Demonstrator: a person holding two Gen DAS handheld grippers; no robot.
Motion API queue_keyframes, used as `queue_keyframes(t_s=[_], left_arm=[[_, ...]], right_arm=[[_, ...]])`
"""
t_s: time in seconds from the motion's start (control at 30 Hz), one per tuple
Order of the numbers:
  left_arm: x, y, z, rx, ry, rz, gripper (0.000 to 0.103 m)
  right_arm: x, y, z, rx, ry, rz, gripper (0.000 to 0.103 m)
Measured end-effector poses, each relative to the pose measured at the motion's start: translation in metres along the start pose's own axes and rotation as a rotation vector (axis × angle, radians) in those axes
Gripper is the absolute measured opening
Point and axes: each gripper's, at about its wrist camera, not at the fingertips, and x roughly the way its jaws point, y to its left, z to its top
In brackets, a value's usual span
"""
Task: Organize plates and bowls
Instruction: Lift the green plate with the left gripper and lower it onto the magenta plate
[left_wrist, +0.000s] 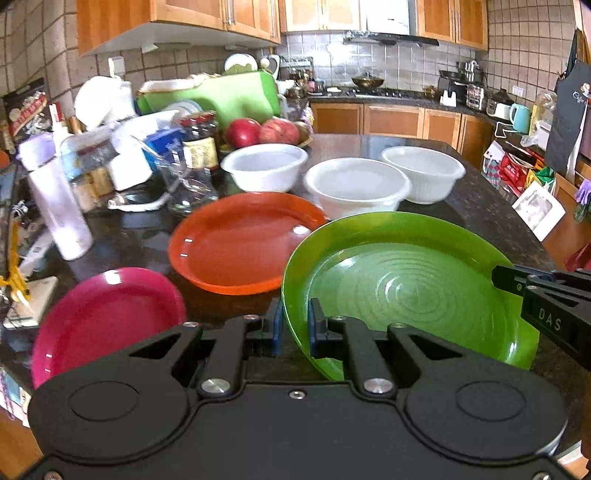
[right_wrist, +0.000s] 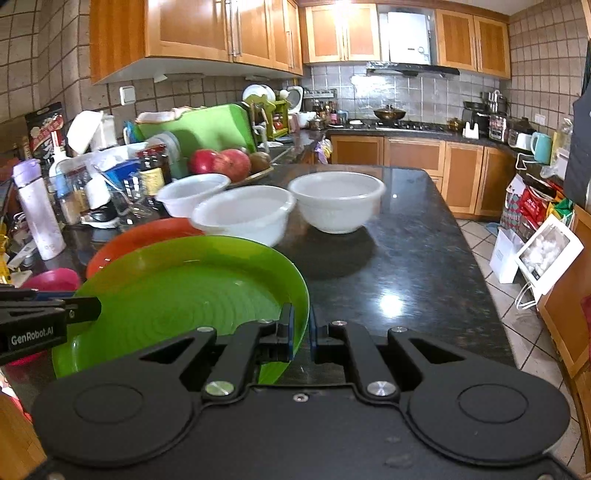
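A green plate (left_wrist: 406, 288) is held between both grippers above the dark counter. My left gripper (left_wrist: 295, 326) is shut on its left rim. My right gripper (right_wrist: 302, 332) is shut on its right rim, and the plate also shows in the right wrist view (right_wrist: 177, 291). The right gripper shows at the right edge of the left wrist view (left_wrist: 546, 295). An orange plate (left_wrist: 243, 240) lies behind the green one and a pink plate (left_wrist: 107, 317) lies at the left. Three white bowls stand beyond: left (left_wrist: 266, 166), middle (left_wrist: 354, 184), right (left_wrist: 424, 171).
Bottles, jars and a white tumbler (left_wrist: 55, 199) crowd the counter's left side. Red apples (left_wrist: 258, 131) and a green cutting board (left_wrist: 236, 92) stand behind the bowls. The counter's right edge (right_wrist: 472, 258) drops to a tiled floor with bags and boxes (right_wrist: 535, 251).
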Motion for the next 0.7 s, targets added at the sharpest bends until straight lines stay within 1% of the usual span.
queue_keyframes(t_s=[0.17, 0.43, 0.6, 0.7], left_arm=[[-0.011, 0.040, -0.002, 0.001, -0.023, 0.019, 0.018], [-0.030, 0.109, -0.014, -0.025, -0.036, 0.086, 0.018], [-0.033, 0.151, -0.023, -0.043, -0.028, 0.124, 0.018], [-0.031, 0.171, -0.026, -0.052, -0.024, 0.134, 0.018]], right_arm=[[-0.005, 0.051, 0.004, -0.023, -0.013, 0.023, 0.010], [-0.001, 0.136, 0.006, -0.063, -0.008, 0.091, 0.010], [0.005, 0.180, 0.003, -0.097, 0.008, 0.120, 0.010], [0.010, 0.203, 0.003, -0.110, 0.015, 0.122, 0.010]])
